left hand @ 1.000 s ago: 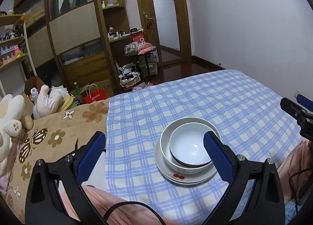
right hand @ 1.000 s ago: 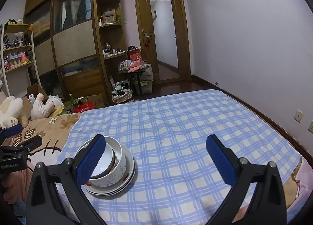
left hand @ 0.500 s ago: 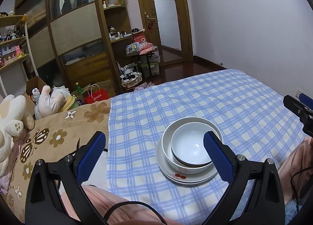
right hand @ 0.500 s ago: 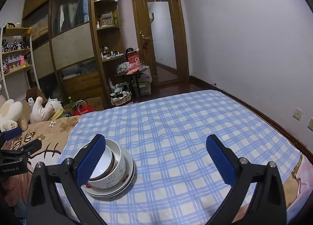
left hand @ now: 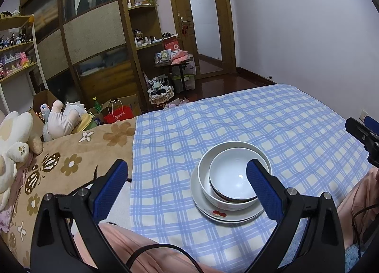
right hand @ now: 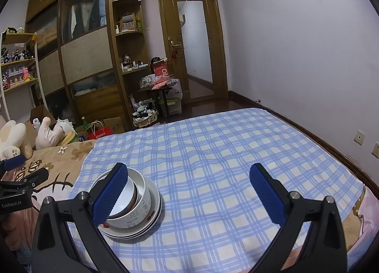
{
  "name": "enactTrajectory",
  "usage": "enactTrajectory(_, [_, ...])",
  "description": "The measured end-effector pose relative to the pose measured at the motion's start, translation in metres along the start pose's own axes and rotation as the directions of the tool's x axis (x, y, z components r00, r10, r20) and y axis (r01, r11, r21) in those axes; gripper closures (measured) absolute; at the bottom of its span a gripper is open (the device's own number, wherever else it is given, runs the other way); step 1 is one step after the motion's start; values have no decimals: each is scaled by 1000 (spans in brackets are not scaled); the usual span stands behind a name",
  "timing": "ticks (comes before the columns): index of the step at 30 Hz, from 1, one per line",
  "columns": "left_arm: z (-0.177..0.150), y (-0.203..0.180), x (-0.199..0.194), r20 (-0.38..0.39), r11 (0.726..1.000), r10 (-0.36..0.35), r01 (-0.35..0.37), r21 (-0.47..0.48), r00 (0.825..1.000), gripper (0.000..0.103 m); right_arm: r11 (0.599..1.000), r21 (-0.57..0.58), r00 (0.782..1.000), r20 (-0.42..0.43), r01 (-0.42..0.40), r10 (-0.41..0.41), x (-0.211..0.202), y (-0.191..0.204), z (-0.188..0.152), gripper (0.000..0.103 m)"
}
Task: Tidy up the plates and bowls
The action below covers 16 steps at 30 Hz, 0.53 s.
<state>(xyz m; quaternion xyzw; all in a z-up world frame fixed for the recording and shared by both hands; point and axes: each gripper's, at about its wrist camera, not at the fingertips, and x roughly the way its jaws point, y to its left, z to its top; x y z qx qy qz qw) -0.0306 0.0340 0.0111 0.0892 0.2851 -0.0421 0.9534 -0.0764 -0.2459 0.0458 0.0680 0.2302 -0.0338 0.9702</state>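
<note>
Both claws, left claw (left hand: 187, 185) and right claw (right hand: 189, 190), have lifted slightly, spread and empty, from the stacked bowls (left hand: 233, 178) below, so stacking looks finished.

Bed (left hand: 236, 118): blue checked sheet (left hand: 189, 130), stacked plates (left hand: 227, 216) on it

Pale walls (right hand: 296, 47), wooden wardrobe (right hand: 83, 59), seemingly glazed door (right hand: 196, 43)

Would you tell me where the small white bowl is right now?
The small white bowl sits nested in the larger bowl atop the plates, on the blue checked cloth; left-wrist view, lower centre-right.
</note>
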Motion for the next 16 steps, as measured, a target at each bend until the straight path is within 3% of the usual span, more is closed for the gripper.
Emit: enactTrajectory(16, [-1,2,-1,0,1000,1,-1,-2,1000,4,1000,0,1000,0,-1,1,0,-1,0,0])
